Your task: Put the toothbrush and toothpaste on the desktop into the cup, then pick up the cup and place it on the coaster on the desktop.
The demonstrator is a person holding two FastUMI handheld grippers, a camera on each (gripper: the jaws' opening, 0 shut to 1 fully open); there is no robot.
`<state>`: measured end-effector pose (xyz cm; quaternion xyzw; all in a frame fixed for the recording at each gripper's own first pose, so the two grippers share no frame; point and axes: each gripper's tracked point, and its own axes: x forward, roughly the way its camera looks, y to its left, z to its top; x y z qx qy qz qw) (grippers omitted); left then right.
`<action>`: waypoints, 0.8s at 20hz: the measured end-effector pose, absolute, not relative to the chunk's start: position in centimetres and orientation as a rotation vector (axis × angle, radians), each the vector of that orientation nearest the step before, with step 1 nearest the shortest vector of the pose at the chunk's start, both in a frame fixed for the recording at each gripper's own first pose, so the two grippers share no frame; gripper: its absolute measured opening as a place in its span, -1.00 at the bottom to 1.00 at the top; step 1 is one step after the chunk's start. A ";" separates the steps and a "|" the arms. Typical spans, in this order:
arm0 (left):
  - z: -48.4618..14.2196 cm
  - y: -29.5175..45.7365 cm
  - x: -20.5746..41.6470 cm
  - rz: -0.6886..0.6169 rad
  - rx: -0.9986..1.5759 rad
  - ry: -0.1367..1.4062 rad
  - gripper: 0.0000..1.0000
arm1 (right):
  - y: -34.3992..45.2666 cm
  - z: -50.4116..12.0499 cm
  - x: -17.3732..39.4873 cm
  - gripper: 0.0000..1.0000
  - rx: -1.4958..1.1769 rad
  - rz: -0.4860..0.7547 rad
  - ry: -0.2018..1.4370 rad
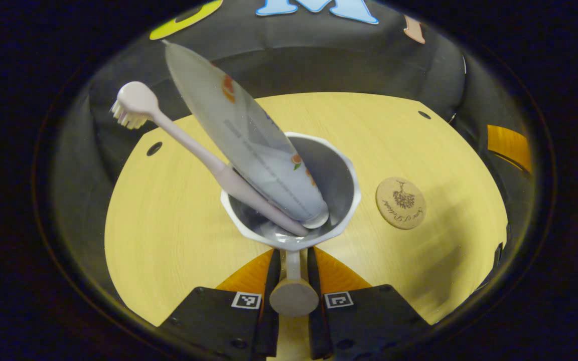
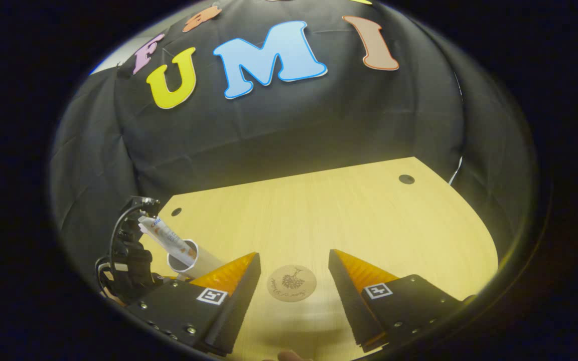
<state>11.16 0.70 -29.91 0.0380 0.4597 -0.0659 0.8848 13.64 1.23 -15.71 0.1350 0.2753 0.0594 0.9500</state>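
Left gripper [image 1: 293,265] was clamped on the handle of the cup [image 1: 341,200], 1 finger pressing each side. The toothbrush [image 1: 183,140] and toothpaste [image 1: 249,140] both stood inside the cup, leaning over its rim. The coaster [image 1: 400,203] lay flat on the desktop [image 1: 168,225], just beside the cup and apart from it. Right gripper [image 2: 294,276] hung wide apart above the coaster, holding nothing.

Black cloth wall [image 2: 279,125] backs a round-holed wooden desktop [image 2: 349,215].
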 end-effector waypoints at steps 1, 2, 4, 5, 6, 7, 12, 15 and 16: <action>-29.4 0.0 11.4 -0.152 0.087 0.950 -0.27 | 1.0 -15.8 13.6 0.68 0.278 0.120 0.560; -29.0 -0.7 11.5 -0.157 0.094 0.942 -0.38 | 0.6 -15.6 13.5 0.68 0.280 0.119 0.559; -28.5 -2.2 11.5 -0.179 0.105 0.933 -0.38 | -0.3 -15.4 13.2 0.67 0.278 0.112 0.551; -28.2 -3.0 11.6 -0.187 0.101 0.929 -0.38 | -1.0 -15.5 13.1 0.67 0.276 0.104 0.546; -28.3 -4.3 11.7 -0.203 0.099 0.930 -0.27 | -1.7 -15.5 13.0 0.67 0.278 0.095 0.545; -28.3 -5.3 11.8 -0.214 0.102 0.929 -0.38 | -2.4 -15.5 12.9 0.67 0.285 0.088 0.544; -28.1 -10.4 11.7 -0.276 0.110 0.934 -0.38 | -6.2 -15.9 12.2 0.67 0.316 0.044 0.544; -28.5 -13.2 11.4 -0.305 0.103 0.953 -0.38 | -8.4 -16.3 11.7 0.67 0.325 0.017 0.545; -28.9 -14.0 11.5 -0.312 0.100 0.962 -0.38 | -9.0 -16.4 11.6 0.67 0.327 0.011 0.546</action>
